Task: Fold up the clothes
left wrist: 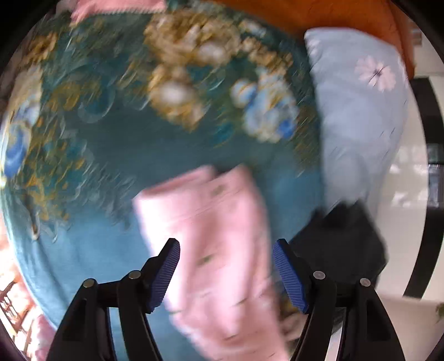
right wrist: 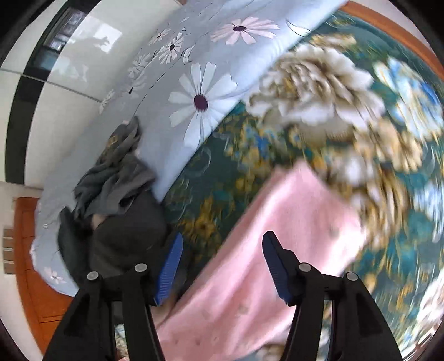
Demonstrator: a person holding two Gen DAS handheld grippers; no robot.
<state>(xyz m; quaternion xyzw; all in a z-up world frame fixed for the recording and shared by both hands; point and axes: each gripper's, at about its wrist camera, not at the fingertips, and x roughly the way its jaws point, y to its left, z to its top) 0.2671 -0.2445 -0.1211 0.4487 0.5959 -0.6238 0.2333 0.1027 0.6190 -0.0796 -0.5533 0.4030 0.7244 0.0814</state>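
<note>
Pink garment (left wrist: 222, 250): one folded pink cloth lying flat on the bed, below both grippers; blurred in both views, with small faint marks on it.
Long axis: in the left wrist view it runs from the upper left toward the bottom right of the picture, passing between the two blue pads; in the right wrist view (right wrist: 277, 236) it runs from the bottom edge up toward the right.
Layers: the far end in the left wrist view shows two stacked edges, one just behind the other.
Left gripper (left wrist: 226, 273): jaws well apart, nothing clamped; the pink cloth shows in the gap, and neither pad presses on it.
Right gripper (right wrist: 222, 266): jaws well apart, nothing held; its right pad hangs over the pink cloth, its left pad over the bedspread near the dark clothes.
Bedspread (left wrist: 125, 152): teal, with big cream, gold and blue flowers; it carries the pink garment.
Quilt (right wrist: 180, 97): one, pale blue with white daisies, lying along the bed's edge, beside the bedspread.
Dark clothes (right wrist: 116, 208): one rumpled grey and black heap, resting against the quilt, apart from the pink garment.
Second pink cloth (left wrist: 116, 8): a strip at the far edge of the bed, too blurred to identify.
Bed frame (right wrist: 394, 30): orange wood.
</note>
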